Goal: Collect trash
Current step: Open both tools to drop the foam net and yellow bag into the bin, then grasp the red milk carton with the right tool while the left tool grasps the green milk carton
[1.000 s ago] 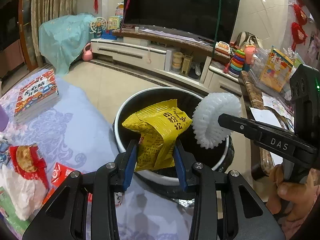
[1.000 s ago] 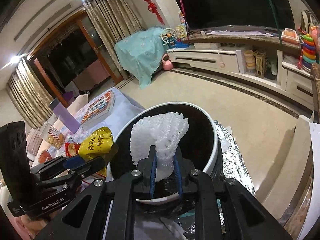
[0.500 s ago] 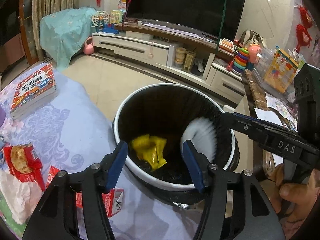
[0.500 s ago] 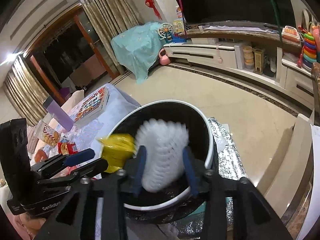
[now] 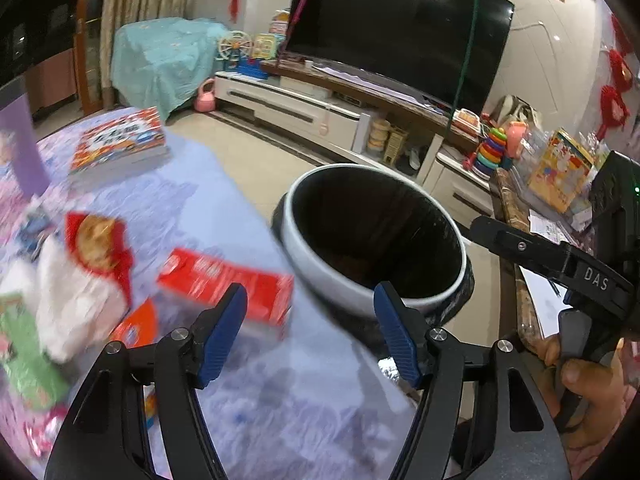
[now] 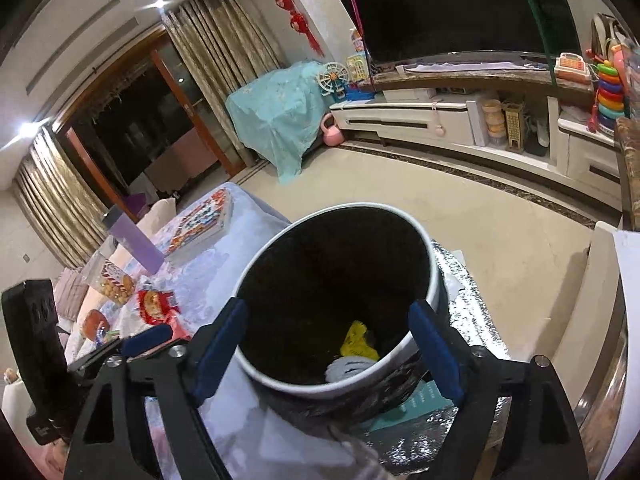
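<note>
A: Where is the trash now, next to the grippers?

B: Two pieces lie at the bottom of the trash bin: a yellow snack bag and a white foam net, the net just nearer than the bag. Both sit low between the fingers of the right gripper, well below them and touching neither pad

A: And that gripper's jaws?

B: Spread wide with nothing in them. They have just been opening, and the blue pads straddle the near rim of the bin without pressing on it

A: The left gripper?

B: The left gripper stands apart too, jaws also just opened further, and empty. It hangs over the near edge of the lilac tablecloth, with the bin just to the far right of its right finger

A: Anything left on the table?

B: Yes. A red carton lies just beyond the left finger, near the bin's left side. Further left are a red snack packet, a white crumpled wrapper and a green packet at the near left edge, all blurred. A stack of books lies at the far side

A: And the person?

B: A hand grips the right gripper's handle at the right edge of the left view
</note>
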A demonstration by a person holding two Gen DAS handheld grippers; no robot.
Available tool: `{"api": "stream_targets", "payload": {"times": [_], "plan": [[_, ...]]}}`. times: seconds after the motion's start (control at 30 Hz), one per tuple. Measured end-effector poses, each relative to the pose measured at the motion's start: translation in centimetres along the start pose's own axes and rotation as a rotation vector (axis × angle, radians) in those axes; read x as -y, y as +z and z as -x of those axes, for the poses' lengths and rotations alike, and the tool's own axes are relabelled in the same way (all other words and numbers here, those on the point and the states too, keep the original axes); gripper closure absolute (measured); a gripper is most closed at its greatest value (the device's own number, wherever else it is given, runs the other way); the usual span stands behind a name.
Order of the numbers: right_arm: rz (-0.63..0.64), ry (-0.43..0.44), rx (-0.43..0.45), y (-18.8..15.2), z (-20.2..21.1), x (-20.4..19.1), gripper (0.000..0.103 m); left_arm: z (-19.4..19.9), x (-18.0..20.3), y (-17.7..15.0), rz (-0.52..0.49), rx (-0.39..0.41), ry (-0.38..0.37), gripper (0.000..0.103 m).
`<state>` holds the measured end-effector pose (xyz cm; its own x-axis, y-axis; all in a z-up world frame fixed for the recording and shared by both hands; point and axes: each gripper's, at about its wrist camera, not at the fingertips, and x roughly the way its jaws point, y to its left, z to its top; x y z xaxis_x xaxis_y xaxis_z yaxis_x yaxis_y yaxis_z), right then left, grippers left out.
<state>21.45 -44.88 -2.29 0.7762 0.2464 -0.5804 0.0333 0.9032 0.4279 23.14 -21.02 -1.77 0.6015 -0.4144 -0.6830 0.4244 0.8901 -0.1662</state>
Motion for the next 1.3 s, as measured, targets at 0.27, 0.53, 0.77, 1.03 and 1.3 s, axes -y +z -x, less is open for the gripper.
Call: {"api": "stream_targets", "payload": {"times": [0.27,0.53,0.77,1.03,1.3], "plan": [[0.023,0.035,0.019,-2.2,0.9,-2.6,0.012,3.0,-3.6,-3.3,0.104,0.035,0.048,0.033],[0.037,0.090,-0.008,-4.6,0.6,-5.4,0.010,5.4,-6.6,-5.9,0.173,0.055,0.103,0.033],[0.081,0.125,-0.037,-6.1,-0.1,-7.7,0.010,6.9,-9.2,-7.9,0.228,0.048,0.145,0.033],[0.161,0.148,-0.066,-7.4,-1.1,-10.4,0.010,8.3,-12.0,-9.2,0.283,0.051,0.186,0.031],[0.248,0.155,-0.077,-7.4,-2.3,-12.4,0.010,8.4,-14.1,-9.6,0.329,0.028,0.220,0.031]]}}
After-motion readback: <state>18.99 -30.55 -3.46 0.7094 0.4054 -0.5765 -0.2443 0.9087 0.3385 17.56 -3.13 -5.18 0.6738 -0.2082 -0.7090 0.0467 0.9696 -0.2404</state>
